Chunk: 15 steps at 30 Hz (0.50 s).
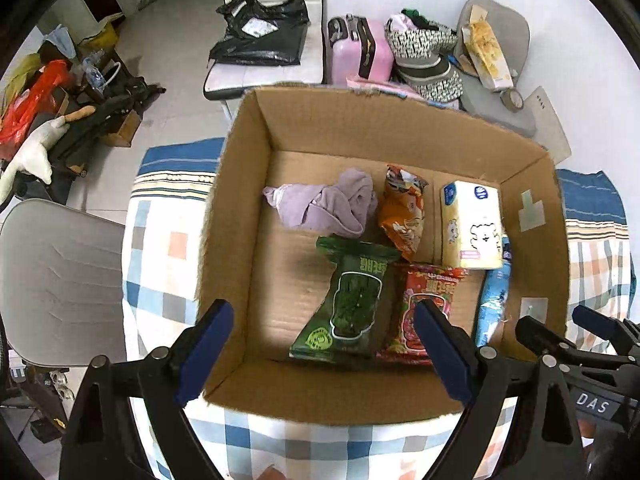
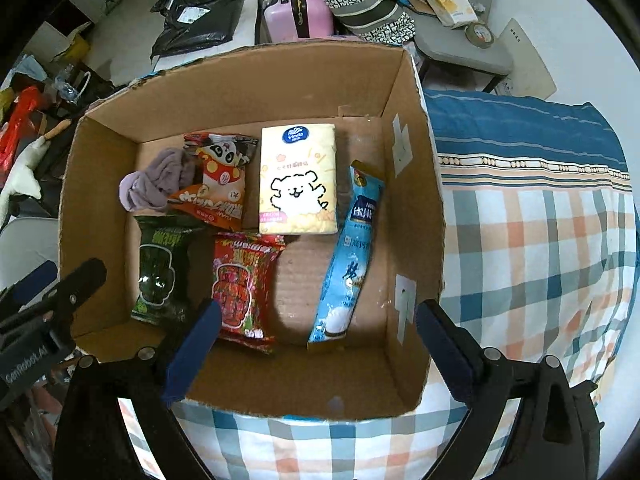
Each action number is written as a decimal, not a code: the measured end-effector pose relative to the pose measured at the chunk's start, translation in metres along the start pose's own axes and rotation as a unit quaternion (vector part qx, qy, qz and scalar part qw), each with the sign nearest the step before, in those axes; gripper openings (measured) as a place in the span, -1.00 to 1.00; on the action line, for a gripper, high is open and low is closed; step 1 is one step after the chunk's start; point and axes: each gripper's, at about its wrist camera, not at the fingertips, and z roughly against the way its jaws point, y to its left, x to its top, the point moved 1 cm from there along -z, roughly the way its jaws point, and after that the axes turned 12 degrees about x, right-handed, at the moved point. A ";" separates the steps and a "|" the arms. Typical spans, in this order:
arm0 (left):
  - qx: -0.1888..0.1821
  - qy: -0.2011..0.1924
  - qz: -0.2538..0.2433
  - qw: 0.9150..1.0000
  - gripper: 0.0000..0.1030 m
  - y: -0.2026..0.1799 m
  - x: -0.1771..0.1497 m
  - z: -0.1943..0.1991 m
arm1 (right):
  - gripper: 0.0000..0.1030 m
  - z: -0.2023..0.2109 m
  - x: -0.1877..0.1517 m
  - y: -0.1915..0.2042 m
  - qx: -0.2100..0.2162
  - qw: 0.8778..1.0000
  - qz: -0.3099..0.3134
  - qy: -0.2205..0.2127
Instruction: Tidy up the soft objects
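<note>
Two hand-held grippers hang above an open cardboard box (image 1: 248, 184), both pointing down into it. At the bottom of the left wrist view, the left gripper (image 1: 324, 354) has its blue-padded jaws spread wide apart with nothing between them. At the bottom of the right wrist view, the right gripper (image 2: 316, 344) is likewise spread wide and holds nothing.

The box sits on a checked and striped cloth (image 2: 540, 240). On its floor, nearest the lower edge of the left view, lie a green snack packet (image 1: 352, 300) and a red snack packet (image 1: 424, 312) side by side, with a long blue packet (image 1: 494, 296) at the right. Farther in, toward the frame's middle, lie a crumpled lilac cloth (image 1: 328, 204), an orange snack bag (image 1: 402, 212) just beside it, and a yellow tissue pack (image 1: 472, 224).

Beyond the box, at the top of the frame, stand a pink suitcase (image 1: 356, 52) and a black plastic bag (image 1: 260, 32) on a chair.
</note>
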 end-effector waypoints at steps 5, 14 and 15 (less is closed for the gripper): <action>0.000 -0.031 0.008 0.999 0.79 0.005 -0.013 0.034 | 0.94 0.018 -0.014 0.003 0.005 1.000 0.003 -0.014; 0.019 -0.111 0.013 0.994 0.79 0.010 -0.056 0.120 | 0.94 0.086 -0.060 0.012 0.022 0.997 0.018 -0.075; 0.020 -0.118 0.013 0.993 0.79 0.010 -0.062 0.130 | 0.94 0.095 -0.066 0.012 0.021 0.996 0.019 -0.083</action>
